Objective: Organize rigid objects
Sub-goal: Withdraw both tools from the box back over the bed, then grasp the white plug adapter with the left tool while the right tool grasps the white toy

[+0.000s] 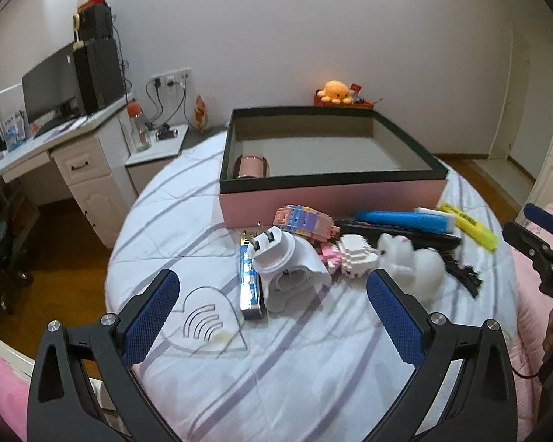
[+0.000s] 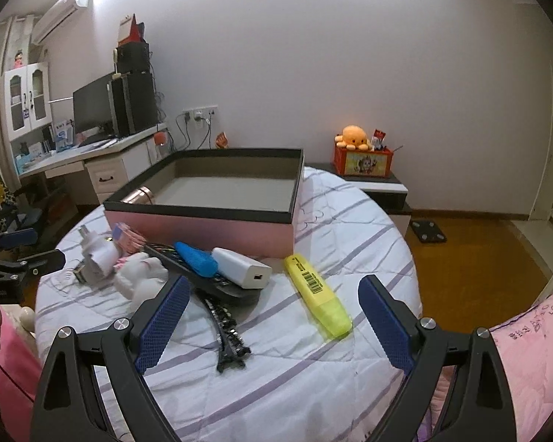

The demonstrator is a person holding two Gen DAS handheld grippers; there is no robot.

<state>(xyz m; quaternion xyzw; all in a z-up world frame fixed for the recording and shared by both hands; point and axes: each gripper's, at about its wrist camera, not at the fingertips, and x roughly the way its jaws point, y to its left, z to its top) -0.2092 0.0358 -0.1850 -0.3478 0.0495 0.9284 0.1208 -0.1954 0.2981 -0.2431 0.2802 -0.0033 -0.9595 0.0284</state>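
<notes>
A pink box with a dark rim (image 1: 331, 193) (image 2: 202, 226) stands on the striped bed; a pink cylinder (image 1: 250, 165) (image 2: 138, 195) lies in its corner. In front of it is a pile: white plug adapter (image 1: 276, 250) (image 2: 99, 254), blue strip pack (image 1: 247, 283), pastel block toys (image 1: 306, 221), white rabbit figure (image 1: 413, 261) (image 2: 140, 276), black remote (image 1: 398, 232) (image 2: 217, 283), blue tube (image 1: 398, 220) (image 2: 197, 258), white charger (image 2: 241, 267), yellow highlighter (image 1: 472, 226) (image 2: 319, 296), black hair clip (image 2: 228, 331). My left gripper (image 1: 272, 294) is open just before the adapter. My right gripper (image 2: 274, 305) is open above clip and highlighter.
A clear heart-shaped piece (image 1: 202, 322) lies on the sheet near the left gripper. A desk with monitor (image 1: 51, 88) stands left, a nightstand (image 2: 379, 188) with an orange plush (image 2: 354, 136) behind the bed. Wooden floor (image 2: 479, 258) lies to the right. Pink bedding (image 2: 531, 342) borders the near edge.
</notes>
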